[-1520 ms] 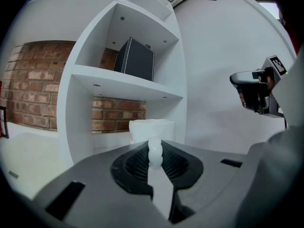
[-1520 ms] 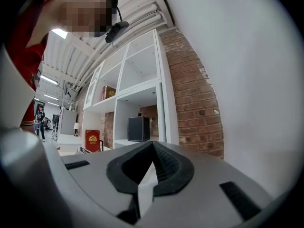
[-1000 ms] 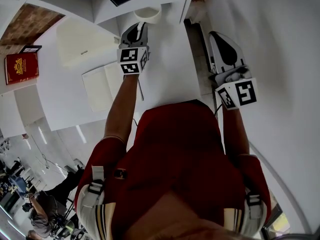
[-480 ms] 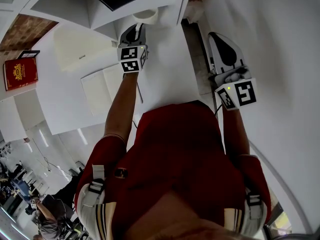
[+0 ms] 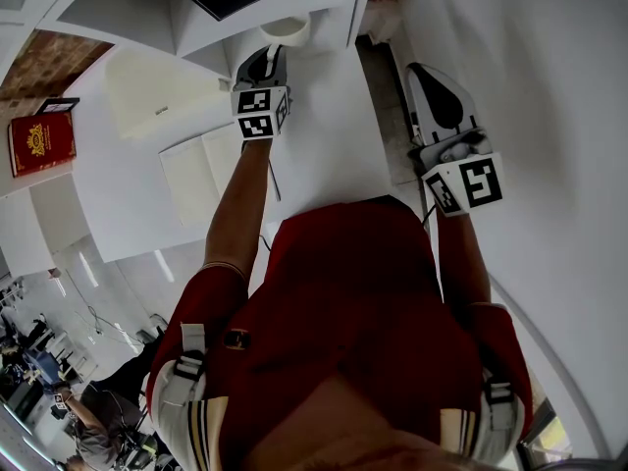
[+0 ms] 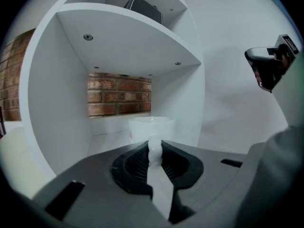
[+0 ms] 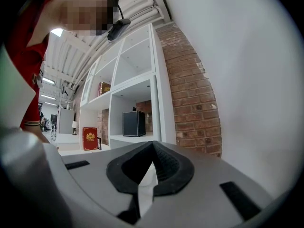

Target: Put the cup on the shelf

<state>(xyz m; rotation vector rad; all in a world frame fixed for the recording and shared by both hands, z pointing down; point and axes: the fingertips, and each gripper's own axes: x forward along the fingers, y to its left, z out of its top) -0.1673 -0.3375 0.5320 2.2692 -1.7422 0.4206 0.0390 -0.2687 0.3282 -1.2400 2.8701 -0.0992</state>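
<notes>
White cup (image 6: 151,126) is inside the shelf (image 6: 123,37), seemingly down; left gripper (image 6: 154,148) jaws pinch its handle, not yet released; right gripper (image 7: 152,148) jaws are closed on nothing.

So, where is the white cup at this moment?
In the left gripper view the cup is at centre, inside the shelf compartment in front of the brick wall, clamped by the left gripper. In the head view it is top centre.

The left arm (image 5: 238,209) stretches straight out. The left tool (image 5: 272,52) tips slightly downward, its jaws pinched on the handle of the cup (image 6: 151,126) just ahead of it. The right arm (image 5: 459,258) stays bent beside the body, and the right tool (image 5: 424,72) points level, jaws together with nothing between them.
</notes>
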